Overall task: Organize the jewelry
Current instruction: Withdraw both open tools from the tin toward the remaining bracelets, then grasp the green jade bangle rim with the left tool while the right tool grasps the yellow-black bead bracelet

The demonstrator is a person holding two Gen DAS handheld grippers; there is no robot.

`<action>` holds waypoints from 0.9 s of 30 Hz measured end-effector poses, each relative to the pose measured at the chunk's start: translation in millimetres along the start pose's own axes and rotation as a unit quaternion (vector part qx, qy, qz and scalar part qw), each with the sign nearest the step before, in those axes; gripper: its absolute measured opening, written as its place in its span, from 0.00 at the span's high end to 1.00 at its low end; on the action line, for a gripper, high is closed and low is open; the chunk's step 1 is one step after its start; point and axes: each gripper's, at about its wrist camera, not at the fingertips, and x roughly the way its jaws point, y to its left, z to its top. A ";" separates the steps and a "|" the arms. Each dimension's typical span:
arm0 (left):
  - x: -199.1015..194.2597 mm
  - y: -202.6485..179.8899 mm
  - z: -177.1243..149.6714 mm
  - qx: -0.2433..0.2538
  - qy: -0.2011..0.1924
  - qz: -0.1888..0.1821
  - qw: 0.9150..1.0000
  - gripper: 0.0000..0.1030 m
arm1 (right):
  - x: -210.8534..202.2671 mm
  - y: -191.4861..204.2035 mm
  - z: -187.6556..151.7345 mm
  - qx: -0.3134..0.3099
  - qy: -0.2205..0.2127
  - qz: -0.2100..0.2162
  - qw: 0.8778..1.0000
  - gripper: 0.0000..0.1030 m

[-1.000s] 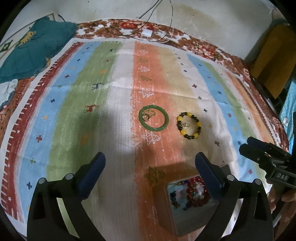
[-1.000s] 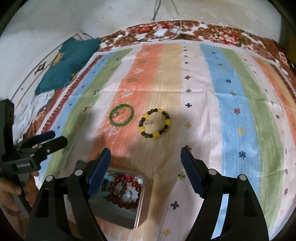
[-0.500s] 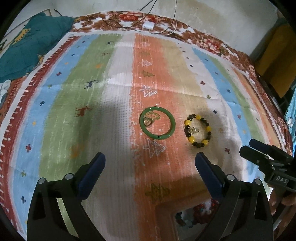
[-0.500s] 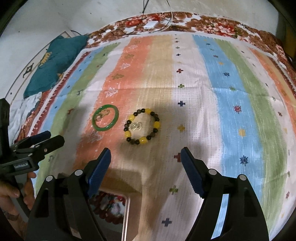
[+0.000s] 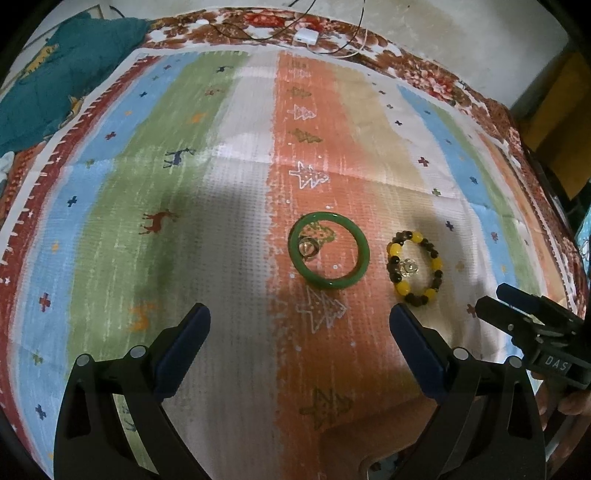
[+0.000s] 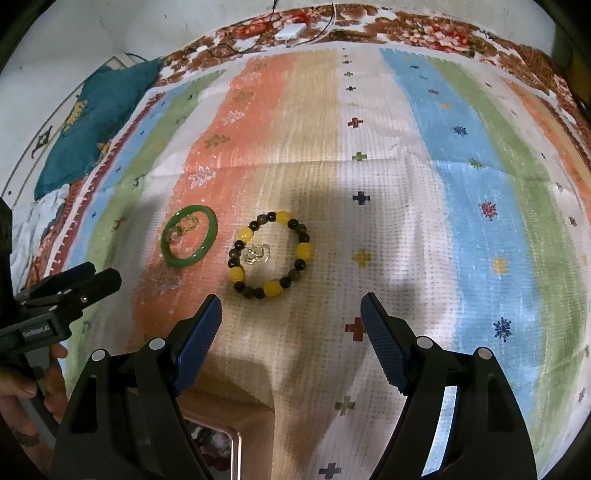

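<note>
A green bangle point(image 5: 328, 250) lies on the striped cloth point(image 5: 236, 184) with a small ring point(image 5: 307, 246) inside it. To its right lies a yellow-and-dark bead bracelet point(image 5: 414, 267) with a clear charm point(image 5: 409, 267) inside. My left gripper point(image 5: 300, 345) is open and empty, just short of the bangle. My right gripper point(image 6: 291, 338) is open and empty, just short of the bead bracelet point(image 6: 270, 254); the bangle point(image 6: 188, 236) is to its left. The jewelry tin point(image 6: 221, 452) shows only a corner at the bottom edge.
A teal cloth point(image 5: 59, 74) lies at the far left. A white charger point(image 5: 306, 36) and cables lie at the far edge by the wall. The other gripper shows at the right of the left view point(image 5: 532, 325) and the left of the right view point(image 6: 62, 299).
Both grippers have moved forward toward the bangle and bead bracelet, which now look larger. The tin with red beads has slid almost out of both views. Both jaws stay open.
</note>
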 end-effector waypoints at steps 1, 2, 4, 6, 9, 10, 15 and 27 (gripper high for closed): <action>2.1 0.2 1.7 -0.001 0.003 -0.002 1.000 0.07 | 1.2 0.0 0.7 0.000 0.001 0.000 1.000 0.25; 3.0 0.1 2.5 0.000 0.004 -0.003 1.000 0.07 | 2.9 0.2 1.8 0.000 0.001 -0.001 1.000 0.25; 6.6 -0.7 5.4 0.003 0.006 0.000 1.000 0.07 | 6.2 0.2 3.4 0.000 0.002 -0.004 1.000 0.25; 10.4 -0.3 7.8 0.002 0.008 0.004 1.000 0.07 | 11.4 -0.5 5.3 0.000 0.006 -0.008 1.000 0.25; 18.2 1.9 11.2 0.000 0.014 0.012 1.000 0.07 | 18.2 -1.3 7.2 -0.001 0.012 -0.014 1.000 0.25; 21.3 2.7 12.1 0.000 0.016 0.016 1.000 0.07 | 19.4 -1.4 7.7 -0.001 0.013 -0.015 1.000 0.25; 33.0 7.0 17.7 -0.002 0.025 0.027 0.999 0.07 | 28.4 -1.7 12.5 -0.003 0.018 -0.021 1.000 0.25; 55.6 4.0 25.2 0.011 0.038 0.051 0.998 0.07 | 53.0 -6.8 18.5 -0.002 0.034 -0.041 0.999 0.25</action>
